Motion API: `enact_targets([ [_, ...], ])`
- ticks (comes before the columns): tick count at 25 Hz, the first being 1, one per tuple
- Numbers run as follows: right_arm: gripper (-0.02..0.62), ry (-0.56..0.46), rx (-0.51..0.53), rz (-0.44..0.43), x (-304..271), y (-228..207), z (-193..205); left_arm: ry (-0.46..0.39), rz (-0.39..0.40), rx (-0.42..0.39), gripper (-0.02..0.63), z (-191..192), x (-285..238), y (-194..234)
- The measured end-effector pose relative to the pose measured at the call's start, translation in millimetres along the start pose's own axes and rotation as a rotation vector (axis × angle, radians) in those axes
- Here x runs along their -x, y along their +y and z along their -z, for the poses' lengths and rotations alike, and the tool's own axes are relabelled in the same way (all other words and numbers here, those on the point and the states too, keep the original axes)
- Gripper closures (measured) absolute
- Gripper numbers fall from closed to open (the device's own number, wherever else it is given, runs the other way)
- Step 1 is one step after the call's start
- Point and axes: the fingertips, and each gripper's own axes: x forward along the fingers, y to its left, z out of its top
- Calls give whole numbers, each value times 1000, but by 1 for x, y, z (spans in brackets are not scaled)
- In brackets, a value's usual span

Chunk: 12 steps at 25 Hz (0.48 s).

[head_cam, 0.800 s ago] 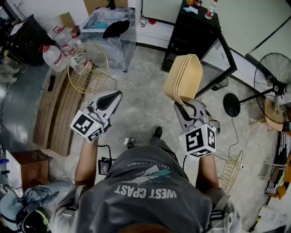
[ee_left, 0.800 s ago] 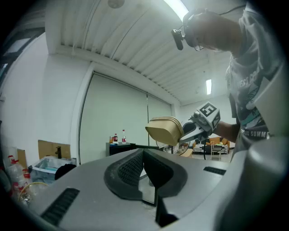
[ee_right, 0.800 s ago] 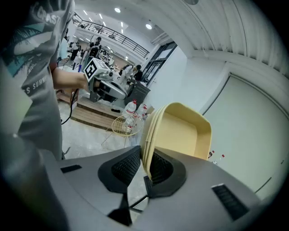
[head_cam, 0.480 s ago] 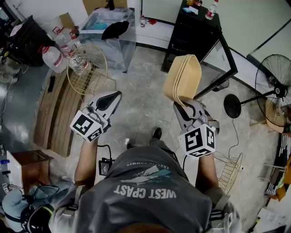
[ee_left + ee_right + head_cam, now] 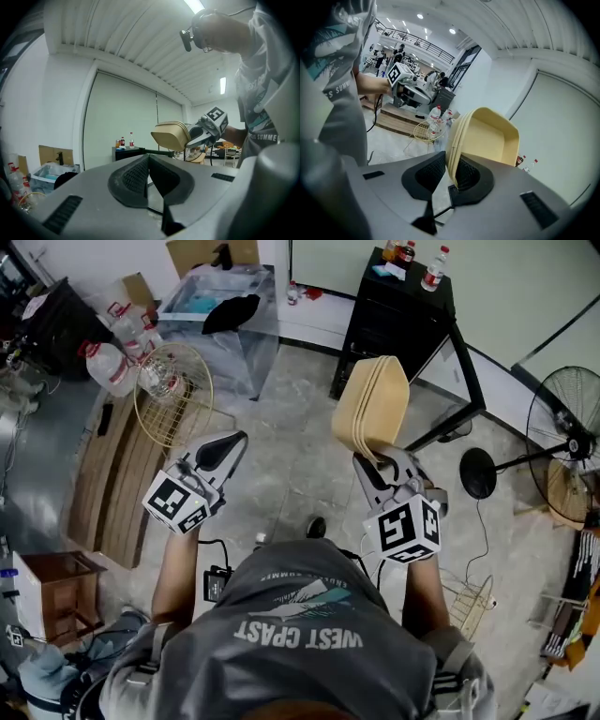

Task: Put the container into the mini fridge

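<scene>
A beige container (image 5: 372,407) hangs tilted on its side in front of me, with my right gripper (image 5: 375,460) shut on its rim. In the right gripper view the rim (image 5: 452,154) sits pinched between the two black pads, with the container's hollow (image 5: 487,136) facing right. The black mini fridge (image 5: 398,320) stands beyond it against the wall, its glass door (image 5: 464,371) swung open. My left gripper (image 5: 234,439) is held at the left, shut and empty. From the left gripper view the container (image 5: 171,136) shows off to the right.
Bottles (image 5: 412,253) stand on top of the fridge. A gold wire basket (image 5: 173,390), water jugs (image 5: 108,357) and a clear bin (image 5: 220,296) are at the left, beside a wooden pallet (image 5: 122,484). A floor fan (image 5: 572,437) stands at the right. A cable runs along the floor by my feet.
The person has stepped a little toward the fridge, and both grippers have drifted slightly left. The right gripper's hold on the container is unchanged.
</scene>
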Motion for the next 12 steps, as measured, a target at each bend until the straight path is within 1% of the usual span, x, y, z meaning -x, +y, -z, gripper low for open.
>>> enact_targets([
  [7, 525, -8, 20, -40, -10, -46, 34, -2, -29, -7, 589, -6, -56, 4],
  [12, 525, -13, 28, -59, -16, -64, 50, -5, -26, -9, 589, -8, -87, -1],
])
